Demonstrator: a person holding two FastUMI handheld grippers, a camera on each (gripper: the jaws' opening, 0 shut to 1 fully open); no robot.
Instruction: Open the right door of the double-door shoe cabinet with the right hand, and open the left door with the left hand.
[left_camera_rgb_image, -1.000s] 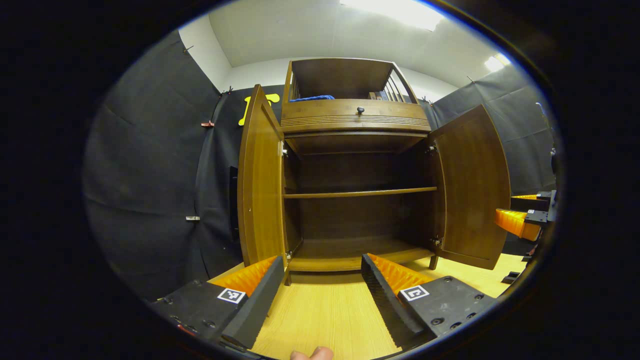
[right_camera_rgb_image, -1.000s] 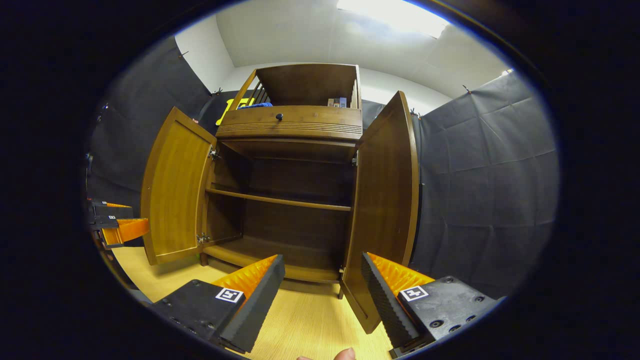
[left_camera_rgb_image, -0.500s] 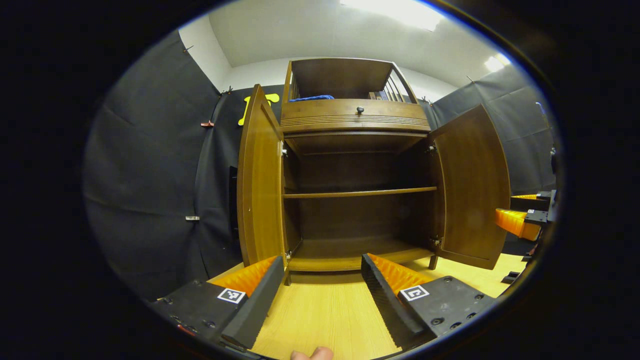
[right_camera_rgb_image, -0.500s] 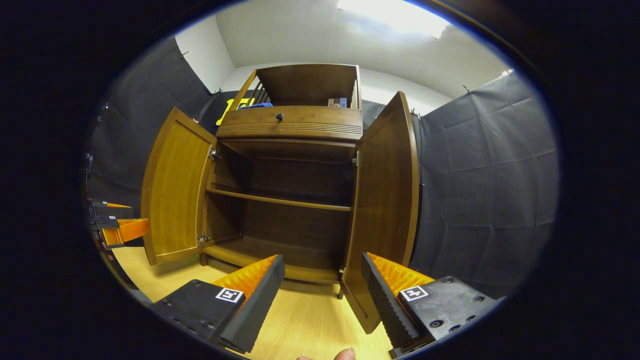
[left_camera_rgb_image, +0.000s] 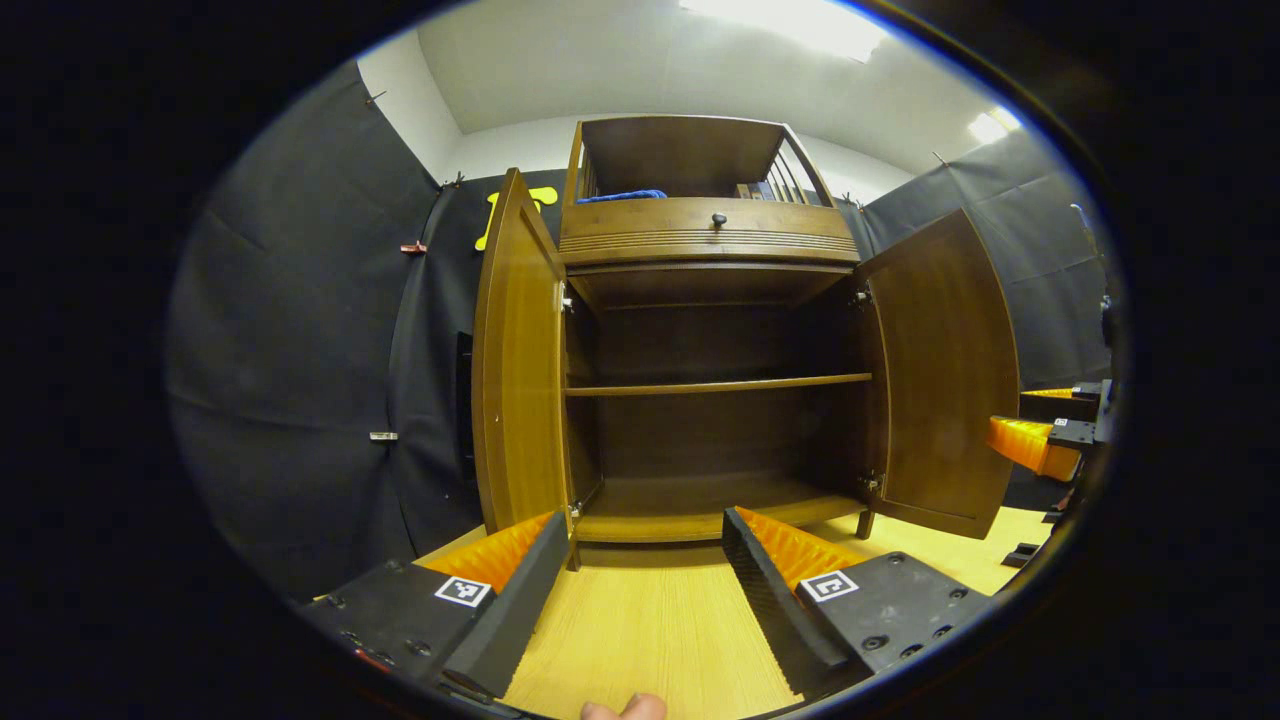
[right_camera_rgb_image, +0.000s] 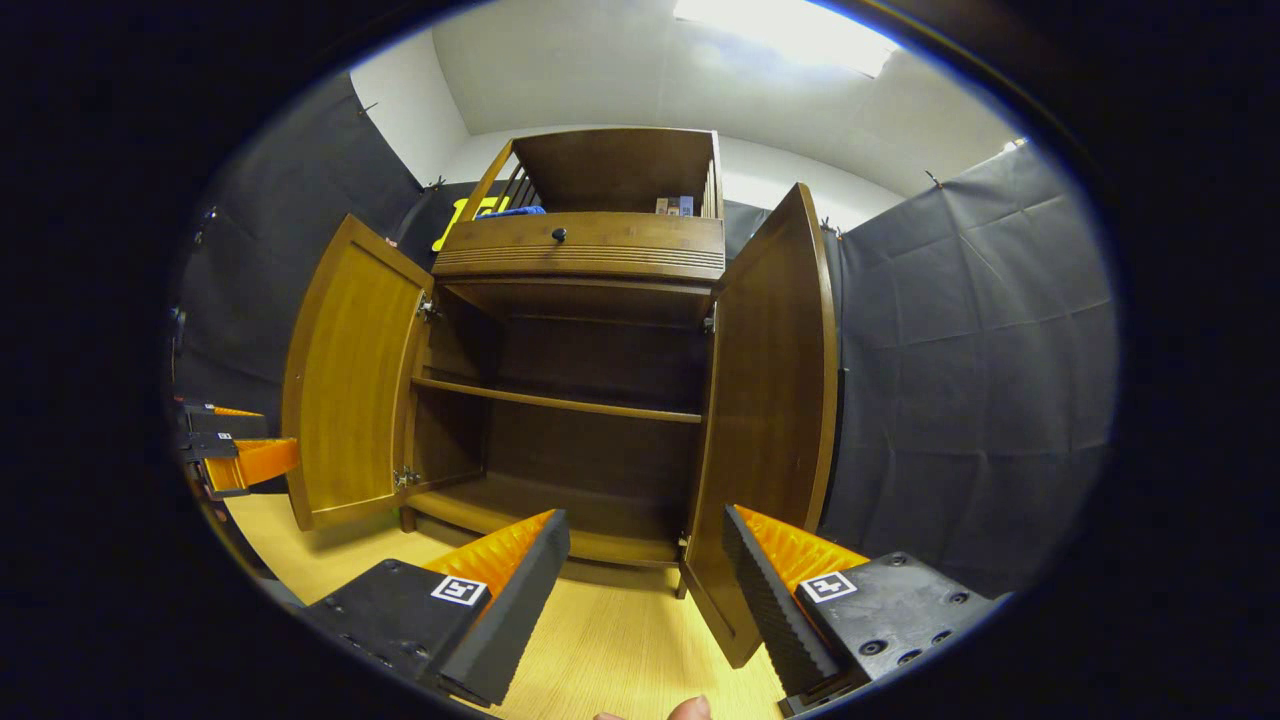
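Observation:
The brown wooden shoe cabinet (left_camera_rgb_image: 710, 250) stands ahead with both doors swung wide. In the left gripper view its left door (left_camera_rgb_image: 515, 370) is nearly edge-on and its right door (left_camera_rgb_image: 945, 375) faces me. My left gripper (left_camera_rgb_image: 645, 535) is open, low before the cabinet's base, holding nothing. In the right gripper view the right door (right_camera_rgb_image: 775, 400) hangs just beyond my open right gripper (right_camera_rgb_image: 645, 535), and the left door (right_camera_rgb_image: 350, 375) stands open further off. The other gripper (right_camera_rgb_image: 245, 460) shows at the left edge there, and the right one (left_camera_rgb_image: 1035, 440) shows at the far right of the left gripper view.
Inside the cabinet are one shelf (left_camera_rgb_image: 715, 384) and a bare bottom board. A drawer with a dark knob (left_camera_rgb_image: 718, 218) sits above the doors. A blue cloth (left_camera_rgb_image: 620, 196) lies in the top compartment. Light wooden floor (left_camera_rgb_image: 650, 630) runs beneath the grippers.

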